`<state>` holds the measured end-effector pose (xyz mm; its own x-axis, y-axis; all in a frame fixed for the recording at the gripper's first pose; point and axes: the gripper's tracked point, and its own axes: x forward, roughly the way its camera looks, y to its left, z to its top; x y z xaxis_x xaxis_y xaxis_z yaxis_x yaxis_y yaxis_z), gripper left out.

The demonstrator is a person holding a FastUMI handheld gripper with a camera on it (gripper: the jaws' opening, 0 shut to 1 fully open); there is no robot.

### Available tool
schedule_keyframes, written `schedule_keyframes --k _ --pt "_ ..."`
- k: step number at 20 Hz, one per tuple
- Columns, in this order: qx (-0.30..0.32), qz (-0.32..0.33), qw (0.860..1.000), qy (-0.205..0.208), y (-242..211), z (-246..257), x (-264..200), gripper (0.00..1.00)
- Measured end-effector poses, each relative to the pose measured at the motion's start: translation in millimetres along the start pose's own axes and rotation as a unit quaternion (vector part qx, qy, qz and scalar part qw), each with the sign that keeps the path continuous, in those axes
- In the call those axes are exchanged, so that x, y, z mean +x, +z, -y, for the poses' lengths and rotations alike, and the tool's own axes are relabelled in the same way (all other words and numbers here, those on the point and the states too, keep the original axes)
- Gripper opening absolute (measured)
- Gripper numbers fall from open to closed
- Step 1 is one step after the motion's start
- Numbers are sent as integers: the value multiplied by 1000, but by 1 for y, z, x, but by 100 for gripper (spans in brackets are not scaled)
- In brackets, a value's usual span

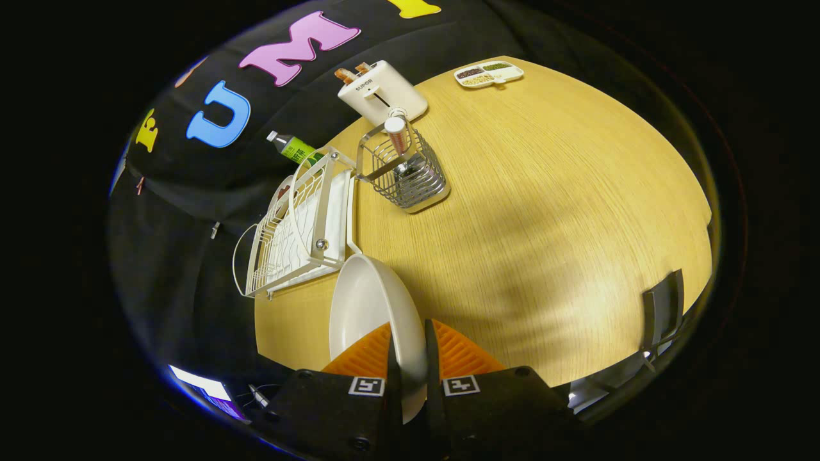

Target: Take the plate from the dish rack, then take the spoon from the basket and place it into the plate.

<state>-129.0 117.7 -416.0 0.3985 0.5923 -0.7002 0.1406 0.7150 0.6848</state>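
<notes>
Two ribbed fingers of hand-held gripper (407, 358) clamp smooth round white plate (368, 307); wire basket (403, 169) beyond.

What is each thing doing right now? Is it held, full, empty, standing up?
Hand-held gripper: shut on the plate's rim.
Plate: held on edge, out of the rack, nothing on it.
Dish rack: on the table, no dishes in it.
Basket: upright, spoon inside.
Spoon: standing handle-up in the basket.
Toaster: bread sticking out of the top.
Bottle: capped, behind the rack.
Snack tray: compartments filled.
</notes>
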Motion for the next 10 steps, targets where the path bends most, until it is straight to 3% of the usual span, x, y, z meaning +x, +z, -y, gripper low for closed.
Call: schedule_keyframes --k 10 --pt "51 0 998 23 -2 0 31 22"
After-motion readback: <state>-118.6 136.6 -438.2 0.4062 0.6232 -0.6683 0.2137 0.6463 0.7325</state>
